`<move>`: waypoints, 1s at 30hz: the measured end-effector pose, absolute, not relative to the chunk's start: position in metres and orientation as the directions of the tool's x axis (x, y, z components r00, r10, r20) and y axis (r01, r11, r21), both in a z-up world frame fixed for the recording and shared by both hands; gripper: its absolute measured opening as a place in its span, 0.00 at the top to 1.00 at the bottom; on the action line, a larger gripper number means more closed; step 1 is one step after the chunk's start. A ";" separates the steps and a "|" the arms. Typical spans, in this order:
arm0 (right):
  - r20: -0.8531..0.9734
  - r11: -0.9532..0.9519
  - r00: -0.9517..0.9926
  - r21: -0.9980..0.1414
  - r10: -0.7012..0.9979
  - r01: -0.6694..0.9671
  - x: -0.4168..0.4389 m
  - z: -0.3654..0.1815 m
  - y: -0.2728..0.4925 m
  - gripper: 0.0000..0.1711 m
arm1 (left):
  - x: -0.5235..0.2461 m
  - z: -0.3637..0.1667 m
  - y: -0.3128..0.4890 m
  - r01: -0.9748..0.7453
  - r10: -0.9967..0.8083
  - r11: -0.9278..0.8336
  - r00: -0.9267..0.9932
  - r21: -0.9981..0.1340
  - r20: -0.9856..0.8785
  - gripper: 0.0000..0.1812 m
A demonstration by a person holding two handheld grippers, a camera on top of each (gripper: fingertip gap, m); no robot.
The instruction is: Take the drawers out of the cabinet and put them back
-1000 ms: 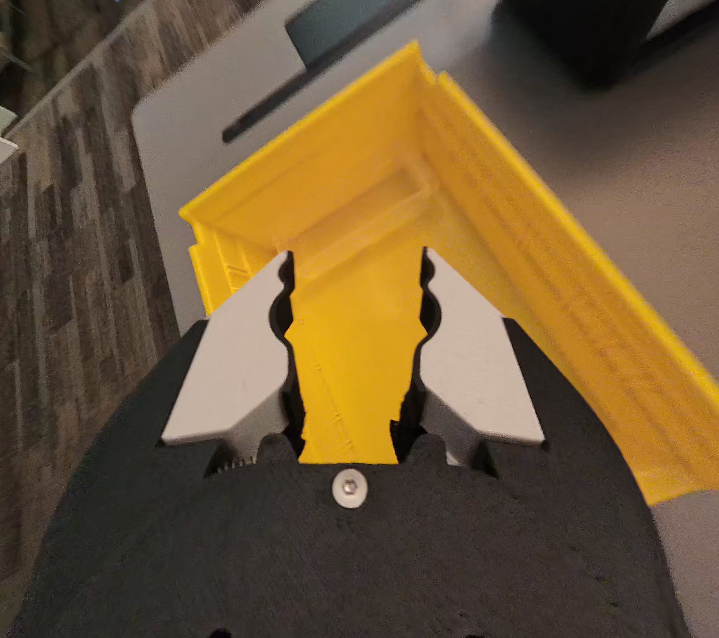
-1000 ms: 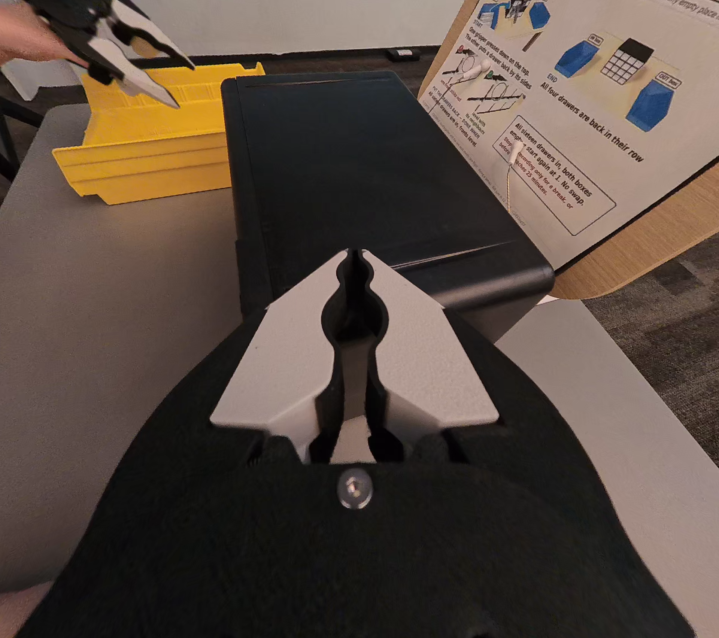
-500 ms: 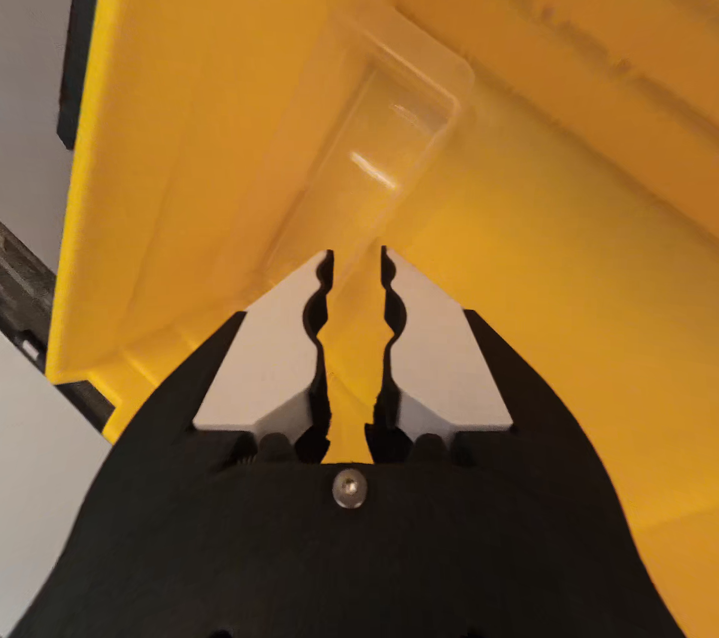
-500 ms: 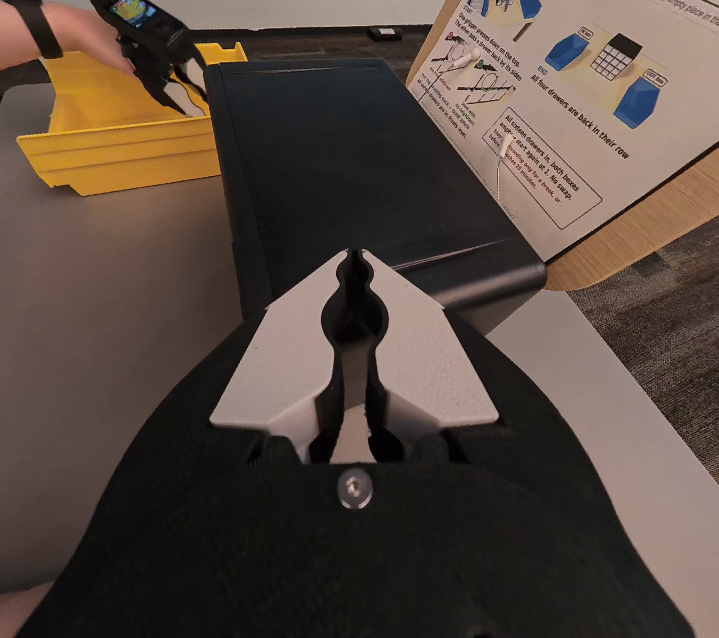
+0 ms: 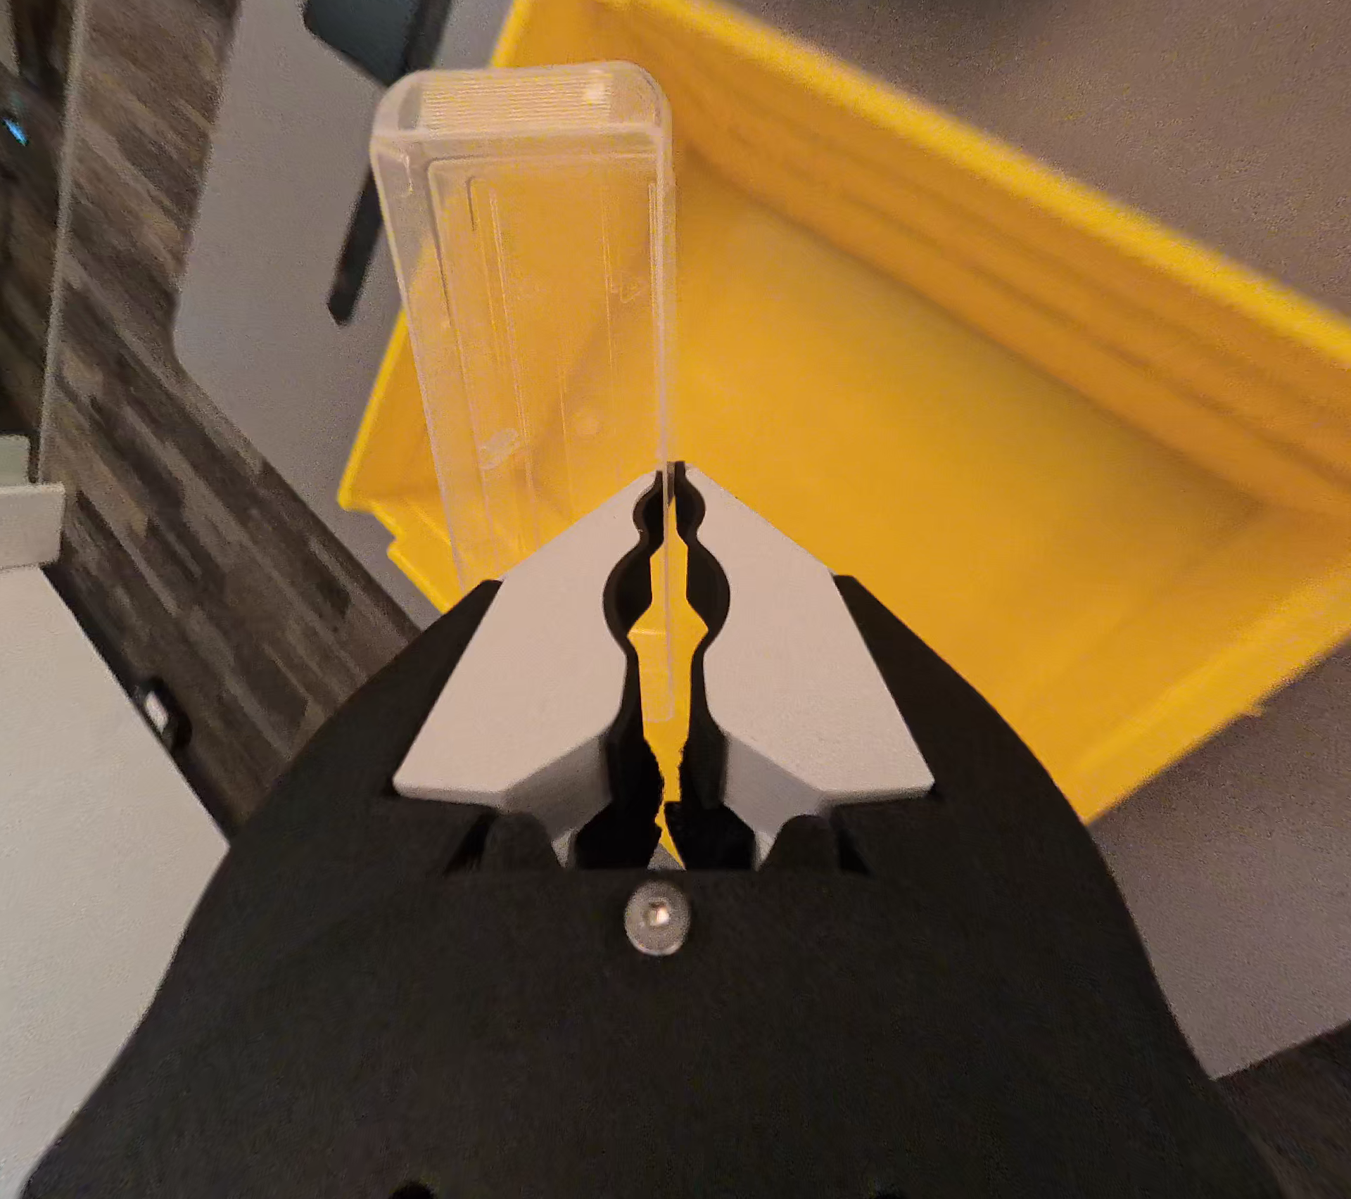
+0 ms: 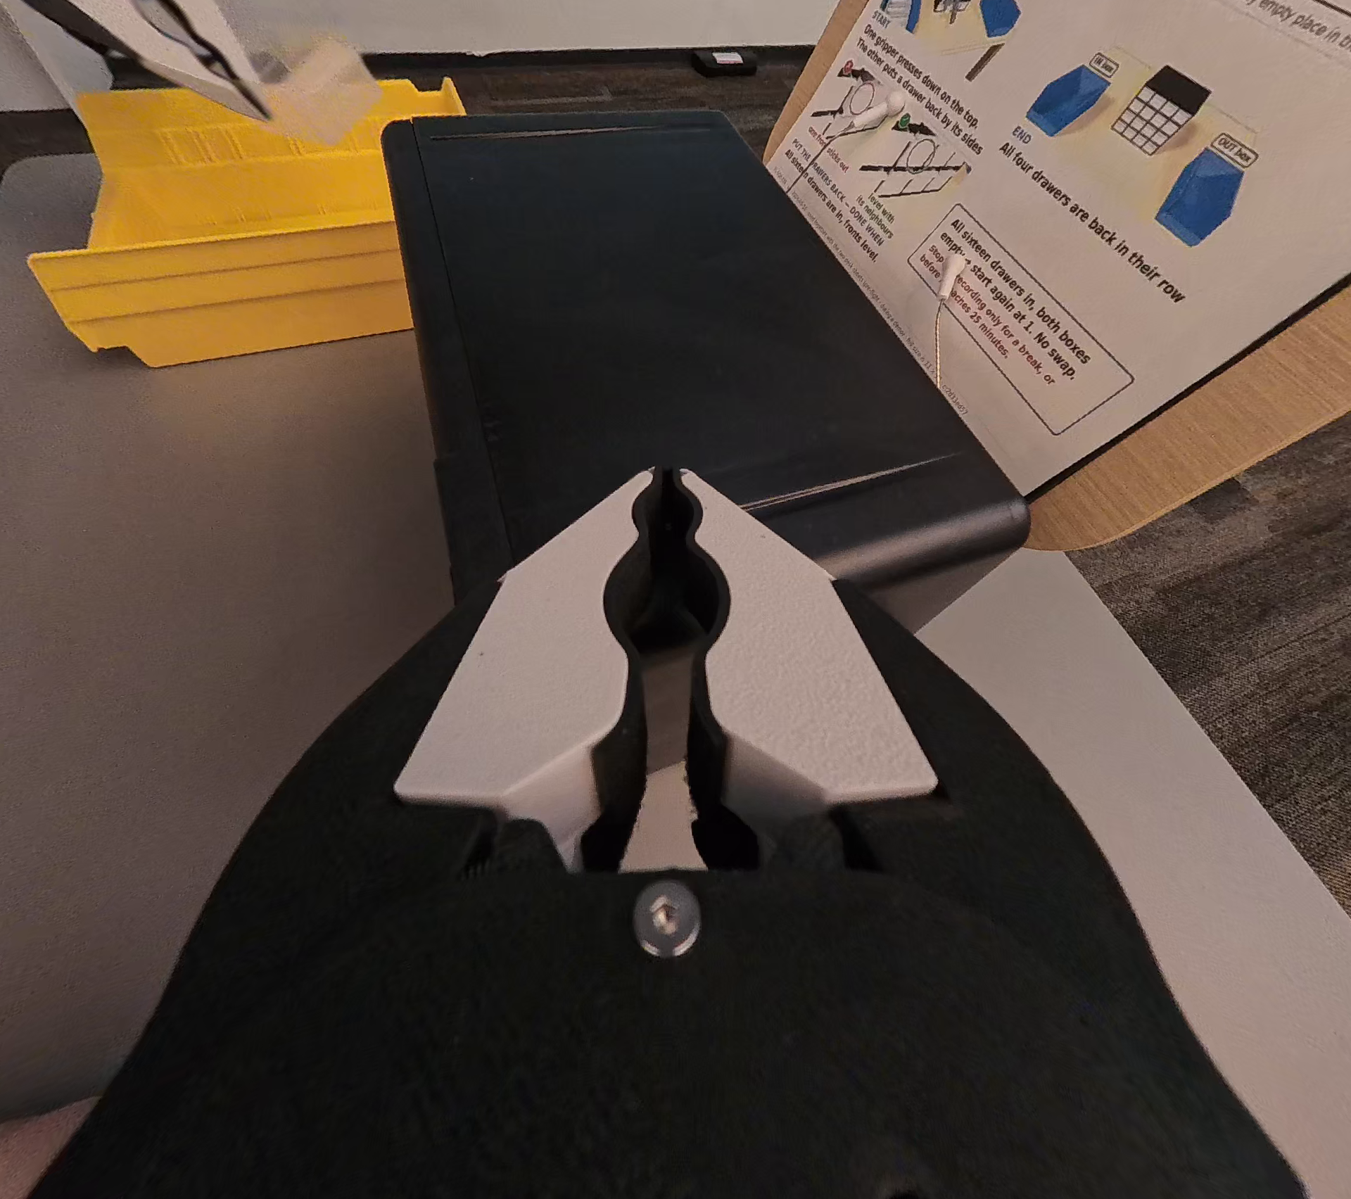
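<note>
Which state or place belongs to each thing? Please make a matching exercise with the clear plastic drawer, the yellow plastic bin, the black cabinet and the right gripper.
Things:
1. clear plastic drawer
2. yellow plastic bin
3. black cabinet
4. right gripper

States or places:
A. shut on nothing, tips at the near edge of the cabinet top
B. stands on the grey table, left of the cabinet
C. pinched by one side wall in the left gripper, above the bin
D. stands between the bin and the leaning instruction board

Pairs: 1-C, 2-B, 3-D, 4-A

Grey table (image 6: 183, 542) w/ yellow bin (image 6: 234, 257), cabinet (image 6: 658, 301)
</note>
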State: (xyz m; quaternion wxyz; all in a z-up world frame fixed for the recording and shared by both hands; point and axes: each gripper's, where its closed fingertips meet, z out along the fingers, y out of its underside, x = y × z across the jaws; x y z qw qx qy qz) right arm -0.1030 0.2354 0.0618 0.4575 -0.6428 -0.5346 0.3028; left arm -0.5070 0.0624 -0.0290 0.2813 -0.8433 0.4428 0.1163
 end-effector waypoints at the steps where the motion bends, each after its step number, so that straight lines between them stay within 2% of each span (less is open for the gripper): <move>1: 0.105 -0.007 0.247 -0.910 0.963 0.414 -0.103 0.062 0.235 1.00 | -0.488 -0.018 0.058 -0.823 -0.700 -0.409 0.560 -0.394 -0.444 1.00; 3: 0.109 -0.004 0.248 -0.909 0.963 0.416 -0.103 0.062 0.235 1.00 | -0.445 -0.006 0.047 -0.872 -0.758 -0.306 0.466 -0.383 -0.456 1.00; 6: 0.102 -0.007 0.244 -0.913 0.964 0.409 -0.103 0.062 0.235 1.00 | -0.380 -0.011 0.031 -0.947 -0.844 -0.136 0.264 -0.291 -0.467 1.00; 13: 0.094 -0.007 0.235 -0.918 0.968 0.398 -0.103 0.062 0.235 1.00 | -0.273 -0.067 0.004 -0.976 -0.941 0.133 -0.068 -0.175 -0.332 1.00; 18: 0.083 -0.011 0.226 -0.922 0.971 0.388 -0.103 0.062 0.235 1.00 | -0.265 -0.117 -0.011 -0.972 -0.947 0.232 -0.218 -0.033 -0.238 1.00; 22: 0.086 -0.009 0.227 -0.921 0.970 0.389 -0.103 0.062 0.235 1.00 | -0.260 -0.128 -0.013 -0.964 -0.947 0.262 -0.249 -0.038 -0.201 1.00; 27: 0.086 -0.009 0.227 -0.922 0.970 0.388 -0.103 0.062 0.235 1.00 | -0.268 -0.138 -0.014 -0.954 -0.943 0.297 -0.301 0.046 -0.142 1.00; 30: 0.083 -0.010 0.225 -0.923 0.971 0.385 -0.103 0.062 0.235 1.00 | -0.264 -0.140 -0.013 -0.956 -0.945 0.293 -0.294 0.028 -0.139 1.00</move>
